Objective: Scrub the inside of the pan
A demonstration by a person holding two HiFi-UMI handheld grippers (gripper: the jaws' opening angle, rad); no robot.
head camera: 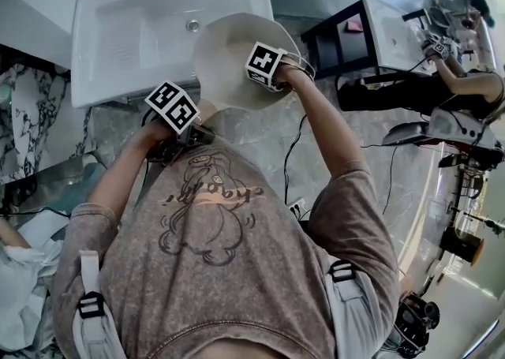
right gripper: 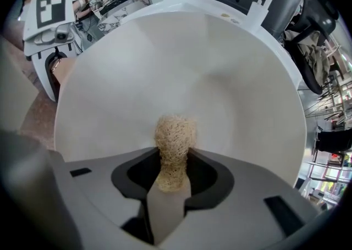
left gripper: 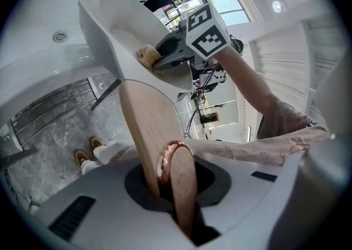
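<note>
A cream-white pan (head camera: 225,50) is held tilted in front of me, over the sink's front edge. My left gripper (left gripper: 171,188) is shut on its wooden handle (left gripper: 147,128), which ends in a copper ring. The pan's bowl (left gripper: 107,23) rises away from that gripper. My right gripper (right gripper: 169,185) is shut on a tan fibrous scrubber (right gripper: 174,133), whose tip rests against the inside of the pan (right gripper: 214,73). In the head view both marker cubes show, the left gripper (head camera: 189,130) near my chest and the right gripper (head camera: 251,73) over the pan. The scrubber (left gripper: 147,55) also shows in the left gripper view.
A white sink (head camera: 102,10) with a drain lies ahead at the left. A black-framed table (head camera: 331,34) stands to the right, and another person (head camera: 465,81) works beyond it. The floor (head camera: 260,132) is grey marble with a cable across it.
</note>
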